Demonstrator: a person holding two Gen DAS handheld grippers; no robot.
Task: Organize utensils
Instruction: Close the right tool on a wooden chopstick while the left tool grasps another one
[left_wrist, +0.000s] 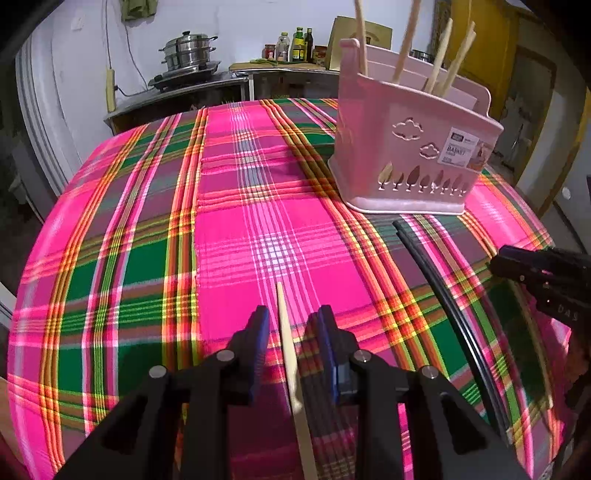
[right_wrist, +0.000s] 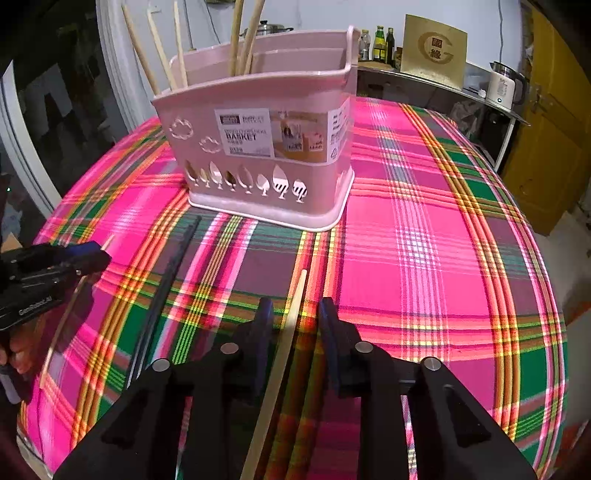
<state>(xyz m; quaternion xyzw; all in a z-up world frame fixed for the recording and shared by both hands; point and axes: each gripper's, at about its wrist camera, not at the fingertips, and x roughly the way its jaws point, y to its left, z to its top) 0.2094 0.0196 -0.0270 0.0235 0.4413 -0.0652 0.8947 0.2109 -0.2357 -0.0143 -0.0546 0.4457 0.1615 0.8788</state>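
Left gripper: black jointed arms with blue pads, jaws set narrow with a gap on both sides of the pale wooden chopstick lying between them; pads not pressing it.
Right gripper: same black build, blue pads, jaws narrow and apart; a second pale chopstick runs lengthwise between them, slightly slanted, clear of both pads.
Pale chopsticks: slim, smooth, tapered sticks, each tip reaching forward past its gripper's fingertips over the cloth.
Black chopsticks: a thin dark pair lying side by side on the cloth, to the right of the left gripper and to the left of the right gripper, between the two.
Basket: pink moulded plastic, rounded corners, cloud and leaf cut-outs, paper label; stands ahead of both grippers, well apart, with several pale chopsticks upright inside.
Bench: covered by a woven plaid cloth in pink, green, orange and white.
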